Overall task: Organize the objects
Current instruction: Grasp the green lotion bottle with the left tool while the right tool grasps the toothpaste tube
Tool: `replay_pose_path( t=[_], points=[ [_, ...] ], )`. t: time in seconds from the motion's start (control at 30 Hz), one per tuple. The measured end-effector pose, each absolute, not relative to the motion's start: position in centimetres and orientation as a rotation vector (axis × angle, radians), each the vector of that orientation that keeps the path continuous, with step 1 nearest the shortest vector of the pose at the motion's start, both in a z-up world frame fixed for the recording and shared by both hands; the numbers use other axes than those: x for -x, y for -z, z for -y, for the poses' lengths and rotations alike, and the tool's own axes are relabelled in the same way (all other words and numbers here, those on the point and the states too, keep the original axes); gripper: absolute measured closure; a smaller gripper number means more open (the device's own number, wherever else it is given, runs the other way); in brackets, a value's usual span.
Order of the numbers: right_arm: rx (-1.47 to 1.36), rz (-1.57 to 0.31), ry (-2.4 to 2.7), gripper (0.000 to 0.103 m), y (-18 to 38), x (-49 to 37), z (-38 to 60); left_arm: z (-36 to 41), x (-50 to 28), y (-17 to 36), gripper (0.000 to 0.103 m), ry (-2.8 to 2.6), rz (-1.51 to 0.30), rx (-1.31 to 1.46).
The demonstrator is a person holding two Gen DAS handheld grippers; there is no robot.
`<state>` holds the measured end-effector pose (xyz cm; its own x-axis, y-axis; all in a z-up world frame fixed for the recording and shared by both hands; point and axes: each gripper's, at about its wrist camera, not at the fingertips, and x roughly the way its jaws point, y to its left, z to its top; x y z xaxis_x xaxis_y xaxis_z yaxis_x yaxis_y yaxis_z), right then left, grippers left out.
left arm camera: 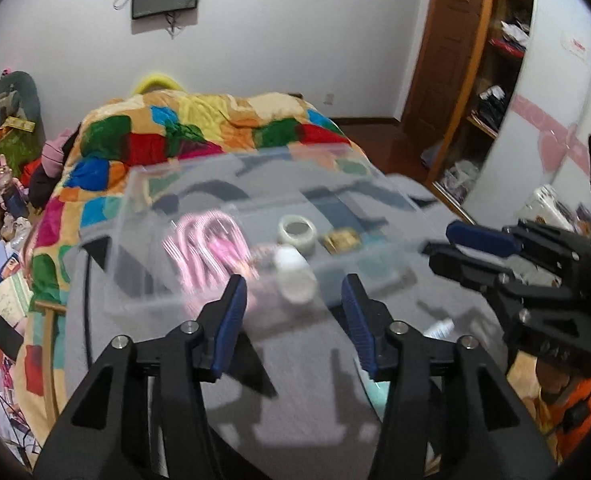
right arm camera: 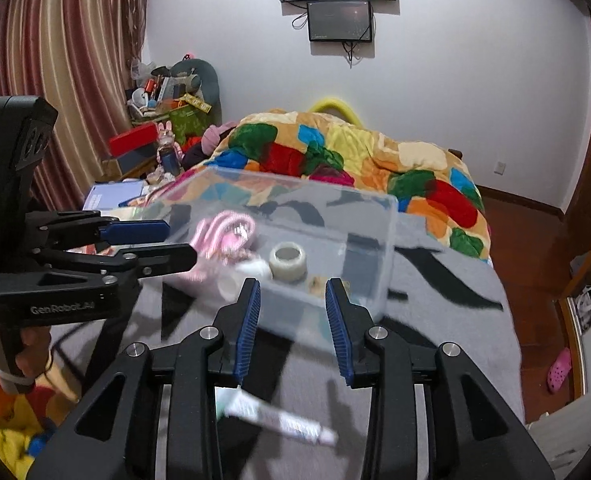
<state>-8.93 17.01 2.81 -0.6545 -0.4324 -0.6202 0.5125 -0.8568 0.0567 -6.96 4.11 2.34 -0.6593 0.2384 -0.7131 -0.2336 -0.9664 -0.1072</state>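
A clear plastic box (left arm camera: pixel 143 216) (right arm camera: pixel 375 232) sits on the grey blanket. Inside lie a coiled pink cable (left arm camera: pixel 207 244) (right arm camera: pixel 227 232), a clear tape roll (left arm camera: pixel 297 234) (right arm camera: pixel 288 260), a small white bottle (left arm camera: pixel 295 276) (right arm camera: pixel 243 274) and a small gold item (left arm camera: pixel 341 240). My left gripper (left arm camera: pixel 293 304) is open and empty just before the box's near wall. My right gripper (right arm camera: pixel 293 304) is open and empty near the box's near corner. A white tube (right arm camera: pixel 279 420) lies on the blanket under the right gripper. Each gripper shows in the other's view, the right gripper (left arm camera: pixel 455 242) and the left gripper (right arm camera: pixel 179 242).
The grey blanket (left arm camera: pixel 303 392) (right arm camera: pixel 447 320) has black patterns. A colourful patchwork quilt (left arm camera: pixel 191 128) (right arm camera: pixel 335 152) is heaped behind the box. Cluttered shelves (right arm camera: pixel 163 104) stand at the left, a wooden wardrobe (left arm camera: pixel 491 80) at the right. A pink slipper (right arm camera: pixel 559 370) lies on the floor.
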Motion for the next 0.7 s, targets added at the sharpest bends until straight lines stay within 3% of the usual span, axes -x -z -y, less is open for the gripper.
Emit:
replay_pose_path(
  t=[0.3,0.47,0.67,0.7],
  points=[
    [-1.0,-0.266,2.368,0.072,1.4,6.5,-18.9,-7.9,4.7,3.1,0.051,-2.429,0.003,1.319],
    [-1.006,-0.324,2.272,0.072,3.3,6.3,-18.2,-9.3,3.7,3.7,0.052,-2.471,-0.095,1.293],
    [-1.034,-0.338,2.244,0.072,4.2,7.7,-18.0,-8.3,3.9,3.7,0.079,-2.516,-0.121,1.278],
    [-1.041,-0.348,2.244,0.072,4.4,7.8,-17.9,-8.1,4.0,3.7,0.079,-2.516,-0.114,1.279]
  ],
)
